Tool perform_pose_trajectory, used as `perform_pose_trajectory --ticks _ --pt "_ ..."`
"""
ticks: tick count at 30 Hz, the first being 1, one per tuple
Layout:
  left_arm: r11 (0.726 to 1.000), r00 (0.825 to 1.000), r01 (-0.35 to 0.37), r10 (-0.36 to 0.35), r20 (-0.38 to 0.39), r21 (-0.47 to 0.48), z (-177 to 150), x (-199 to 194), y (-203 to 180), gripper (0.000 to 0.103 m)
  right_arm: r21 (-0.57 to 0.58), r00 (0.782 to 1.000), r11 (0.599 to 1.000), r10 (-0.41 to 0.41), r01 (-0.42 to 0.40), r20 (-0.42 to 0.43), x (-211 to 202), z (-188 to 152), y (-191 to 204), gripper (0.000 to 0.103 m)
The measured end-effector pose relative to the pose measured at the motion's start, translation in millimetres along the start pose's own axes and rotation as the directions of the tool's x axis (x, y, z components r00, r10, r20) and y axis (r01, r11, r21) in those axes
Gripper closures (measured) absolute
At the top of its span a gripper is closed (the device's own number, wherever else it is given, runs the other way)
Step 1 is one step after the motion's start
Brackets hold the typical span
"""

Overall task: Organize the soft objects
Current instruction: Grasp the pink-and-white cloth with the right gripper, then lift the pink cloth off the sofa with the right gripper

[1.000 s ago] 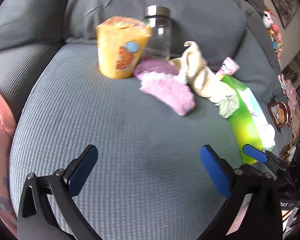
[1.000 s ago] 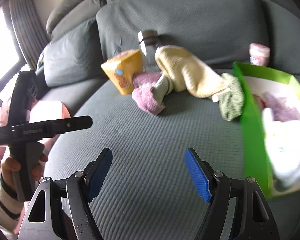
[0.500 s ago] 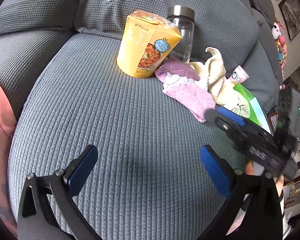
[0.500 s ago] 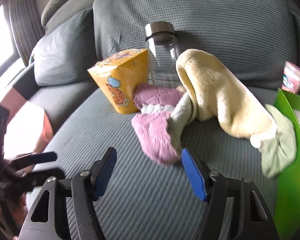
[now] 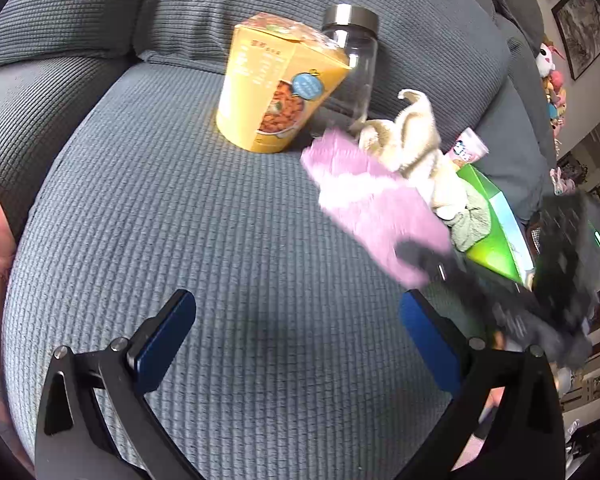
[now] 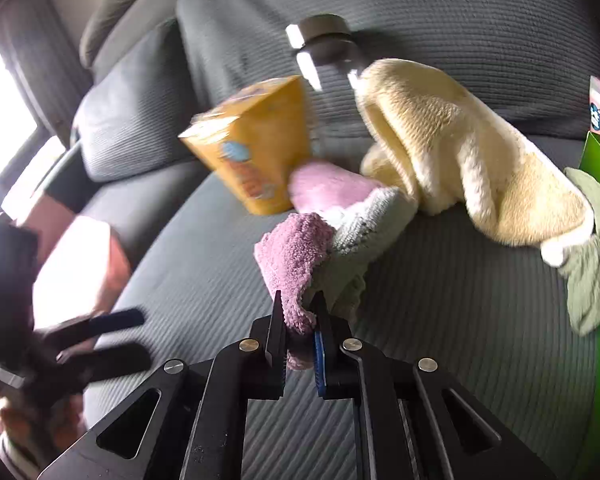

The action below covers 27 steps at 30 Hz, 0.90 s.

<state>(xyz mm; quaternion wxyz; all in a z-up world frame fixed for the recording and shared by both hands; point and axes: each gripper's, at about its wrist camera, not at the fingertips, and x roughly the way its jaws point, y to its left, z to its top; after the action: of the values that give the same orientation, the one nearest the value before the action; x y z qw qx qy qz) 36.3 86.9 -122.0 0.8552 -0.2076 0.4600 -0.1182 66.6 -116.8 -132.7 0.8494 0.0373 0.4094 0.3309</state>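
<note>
On a grey sofa (image 5: 228, 248), the right tongs (image 6: 298, 332) have pinched shut on the near corner of a fuzzy pink cloth (image 6: 292, 256), the fabric bunched between the blue pads. The cloth lies on the seat cushion, touching a cream towel (image 6: 460, 152) and just beside a yellow snack carton (image 6: 256, 148) and a glass jar (image 6: 328, 64). To do the lift well, the pull should probably go up and away from the carton (which already leans), slowly enough that the grey-green cloth (image 6: 360, 240) tucked against the pink one slides off instead of trailing along; the green box (image 5: 496, 232) at the seat's far side looks the likely destination, with a sage-green cloth (image 6: 592, 260) draped at its edge. The left tongs (image 5: 296, 332) hang spread wide above bare cushion, holding nothing and touching nothing
</note>
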Motion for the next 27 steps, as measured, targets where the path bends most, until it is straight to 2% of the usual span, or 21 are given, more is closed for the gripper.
perform_pose_trajectory --ticks 3,6,12,16,17,18,19,20,21,27 --pt "1.000 1.000 0.026 -0.026 -0.010 0.011 -2.2 0.2 -8.5 0.001 -0.054 0.999 0.998 0.041 -0.042 -0.031 -22.0 -21.7 13.1 0.091" --pt "0.998 0.998 0.052 -0.051 -0.027 0.034 -7.4 2.2 -21.9 0.001 -0.074 0.998 0.997 0.033 -0.037 -0.062 -44.2 -42.0 12.8 0.091" --pt "0.991 0.993 0.090 -0.082 -0.084 0.096 -22.0 17.2 -57.1 0.001 -0.073 0.995 0.996 -0.056 0.050 -0.083 -85.5 -73.9 -3.6 0.091" --pt "0.982 0.986 0.118 -0.097 -0.138 0.146 -32.1 33.6 -84.7 0.001 -0.030 0.991 0.993 -0.118 0.116 -0.070 -95.0 -85.6 -19.9 0.091" --pt "0.980 0.984 0.119 -0.095 -0.152 0.160 -34.0 38.6 -91.7 0.001 -0.011 0.988 0.991 -0.134 0.133 -0.072 -95.7 -86.8 -23.9 0.087" --pt "0.978 0.983 0.120 -0.093 -0.161 0.169 -34.7 42.3 -96.0 0.001 0.011 0.986 0.989 -0.149 0.151 -0.080 -95.6 -87.3 -28.9 0.073" --pt "0.977 0.982 0.119 -0.088 -0.169 0.180 -36.0 46.4 -101.4 0.001 0.029 0.983 0.986 -0.161 0.163 -0.085 -95.8 -88.7 -32.4 0.064" --pt "0.975 0.981 0.116 -0.084 -0.175 0.187 -37.0 49.1 -105.0 0.001 0.048 0.982 0.984 -0.168 0.173 -0.080 -97.1 -89.8 -35.9 0.046" --pt "0.975 0.981 0.112 -0.078 -0.178 0.194 -37.9 51.5 -108.2 0.001 0.064 0.985 0.984 -0.161 0.165 -0.063 -101.0 -91.4 -37.8 0.039" --pt "0.974 0.978 0.091 -0.049 -0.203 0.206 -39.4 66.8 -118.6 0.001 0.102 0.993 0.989 -0.108 0.112 -0.039 -97.3 -95.3 -41.8 0.039"
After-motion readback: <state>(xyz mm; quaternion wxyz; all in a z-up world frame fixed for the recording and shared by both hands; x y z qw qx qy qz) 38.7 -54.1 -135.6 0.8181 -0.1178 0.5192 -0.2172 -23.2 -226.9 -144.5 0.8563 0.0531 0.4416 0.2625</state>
